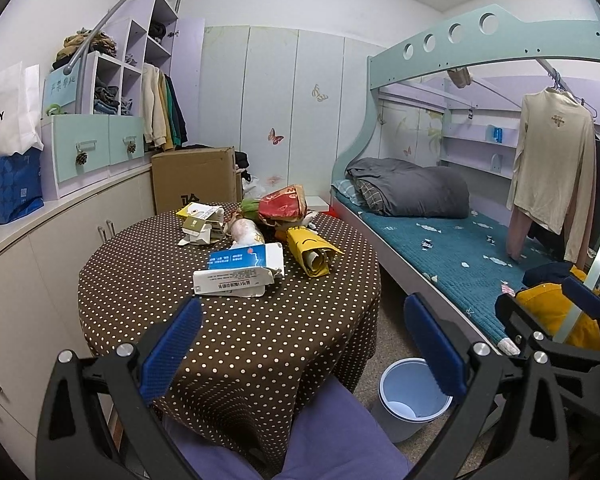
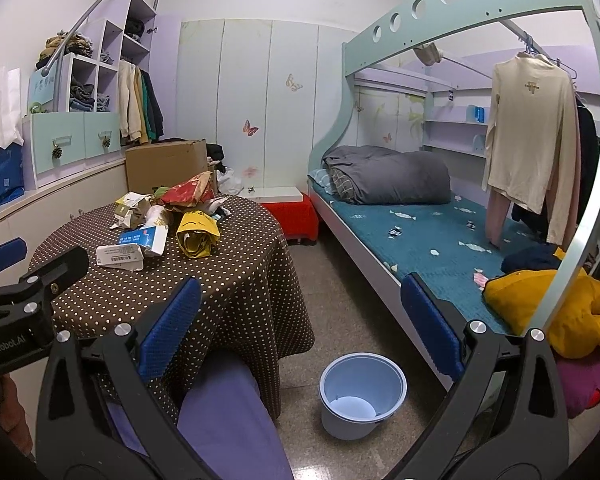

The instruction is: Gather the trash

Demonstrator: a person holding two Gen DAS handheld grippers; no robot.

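Observation:
Trash lies piled on a round table with a brown dotted cloth (image 1: 148,280) (image 2: 236,264): a torn white and blue box (image 1: 240,272) (image 2: 136,246), a crumpled yellow wrapper (image 1: 312,252) (image 2: 198,232), a red wrapper (image 1: 282,204) (image 2: 188,192) and a torn yellow-white carton (image 1: 200,222) (image 2: 130,210). A pale blue bin (image 1: 414,398) (image 2: 362,394) stands empty on the floor right of the table. My left gripper (image 1: 302,350) is open and empty above the table's near edge. My right gripper (image 2: 300,328) is open and empty above the floor between table and bed.
A bunk bed (image 2: 412,236) with a teal mattress runs along the right, with yellow clothing (image 2: 556,312) on it. A cardboard box (image 1: 194,178) and a red stool (image 2: 292,216) stand behind the table. Cabinets (image 1: 40,264) line the left wall. A purple-clad leg (image 2: 228,420) is below.

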